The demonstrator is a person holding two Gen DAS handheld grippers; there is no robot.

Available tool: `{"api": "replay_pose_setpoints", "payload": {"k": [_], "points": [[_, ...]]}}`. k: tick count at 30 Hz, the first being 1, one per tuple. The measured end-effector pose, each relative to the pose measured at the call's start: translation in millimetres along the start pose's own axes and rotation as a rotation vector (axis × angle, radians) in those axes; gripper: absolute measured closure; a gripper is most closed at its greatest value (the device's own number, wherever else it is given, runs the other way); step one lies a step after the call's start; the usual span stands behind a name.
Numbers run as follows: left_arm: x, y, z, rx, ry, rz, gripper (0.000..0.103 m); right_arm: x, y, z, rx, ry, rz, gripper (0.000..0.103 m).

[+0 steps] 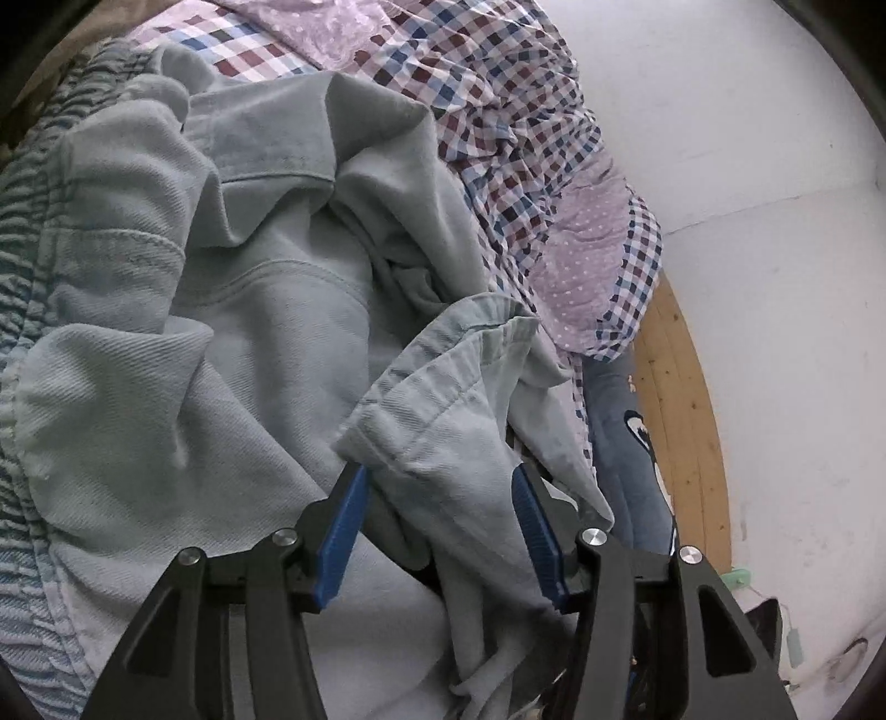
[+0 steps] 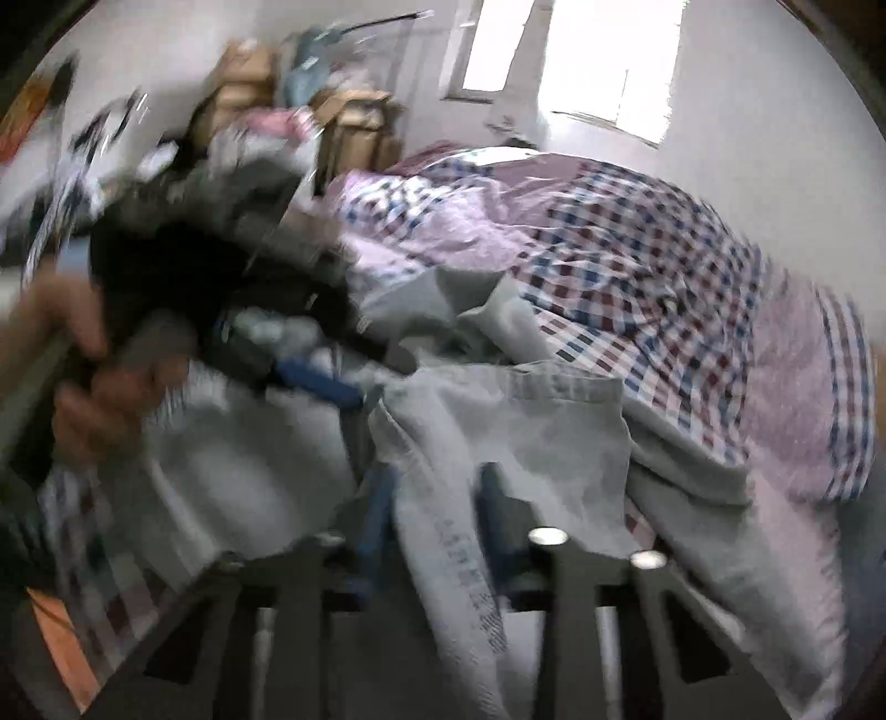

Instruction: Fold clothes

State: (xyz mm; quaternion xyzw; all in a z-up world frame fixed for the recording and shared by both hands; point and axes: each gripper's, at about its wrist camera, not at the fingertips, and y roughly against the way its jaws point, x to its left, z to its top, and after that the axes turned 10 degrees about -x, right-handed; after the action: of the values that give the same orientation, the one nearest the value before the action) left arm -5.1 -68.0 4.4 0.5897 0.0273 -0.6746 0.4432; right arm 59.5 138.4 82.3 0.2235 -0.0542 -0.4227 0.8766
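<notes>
A pale grey-green denim garment [image 1: 266, 310] lies crumpled on the bed. One hemmed end [image 1: 443, 365] of it drapes between the blue pads [image 1: 338, 543] of my left gripper [image 1: 437, 471], whose jaws stand wide apart, open. The right wrist view is blurred. There the same garment [image 2: 526, 443] runs between the blue fingers of my right gripper [image 2: 437, 476], which are close together and pinch a fold of it. A person's hand [image 2: 94, 399] holds the left gripper [image 2: 315, 382] at the left of that view.
A purple quilt with checked patches [image 1: 498, 111] [image 2: 637, 249] covers the bed behind the garment. Blue cloth [image 1: 626, 443] hangs at the bed's edge above a wooden floor [image 1: 681, 387]. A white wall [image 1: 747, 166], cardboard boxes [image 2: 354, 127] and a bright window [image 2: 581, 50] stand beyond.
</notes>
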Motion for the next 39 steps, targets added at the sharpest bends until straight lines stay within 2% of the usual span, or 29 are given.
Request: {"api": "replay_pose_setpoints", "payload": {"k": [1,3,6,11,14,18,24,25,26,27,28,30,31,32,34,39], "points": [[1,-4,-1,0.002,0.008,0.002,0.035,-7,2,2,-0.008,-0.039,0.007,0.084],[4,-9,-2,0.002,0.022,-0.001,0.034,-26,5,2,-0.016,-0.140,0.041,0.088],[2,-13,-2,-0.020,0.039,-0.027,0.034,-33,7,1,-0.005,-0.163,0.084,0.089],[-5,-8,1,-0.074,0.041,-0.150,0.034,-42,5,-5,0.023,-0.165,0.064,0.090],[-10,-6,1,-0.075,0.044,-0.216,0.034,-57,12,-7,0.000,-0.213,0.029,0.090],[-13,-11,-5,-0.044,0.043,-0.196,0.034,-78,20,-7,-0.038,-0.310,0.030,0.090],[-11,-14,-3,-0.061,0.037,-0.140,0.034,-52,15,-6,0.005,-0.173,0.129,0.088],[-10,-13,-1,-0.068,0.034,-0.120,0.040,-45,14,-6,0.015,-0.145,0.142,0.087],[-12,-14,-1,-0.067,0.016,-0.087,0.049,-40,13,-6,0.019,-0.121,0.133,0.087],[-14,-15,-2,-0.064,-0.003,-0.052,0.063,-33,15,-5,0.012,-0.089,0.106,0.087],[-17,-15,-2,-0.061,-0.022,-0.018,0.069,-27,16,-3,0.005,-0.058,0.079,0.083],[-17,-13,-2,-0.070,-0.021,-0.025,0.074,-15,18,0,-0.008,0.004,0.025,0.068],[-20,-10,-2,-0.076,-0.030,-0.034,0.074,-8,22,2,-0.033,0.046,-0.010,0.057],[-23,-7,-1,-0.082,-0.041,-0.042,0.075,-1,25,4,-0.058,0.089,-0.045,0.050],[-29,0,0,-0.094,-0.064,-0.058,0.076,15,30,7,-0.093,0.181,-0.118,0.042],[-73,20,-2,-0.092,-0.223,-0.113,0.077,50,30,8,-0.115,0.329,-0.164,0.039]]}}
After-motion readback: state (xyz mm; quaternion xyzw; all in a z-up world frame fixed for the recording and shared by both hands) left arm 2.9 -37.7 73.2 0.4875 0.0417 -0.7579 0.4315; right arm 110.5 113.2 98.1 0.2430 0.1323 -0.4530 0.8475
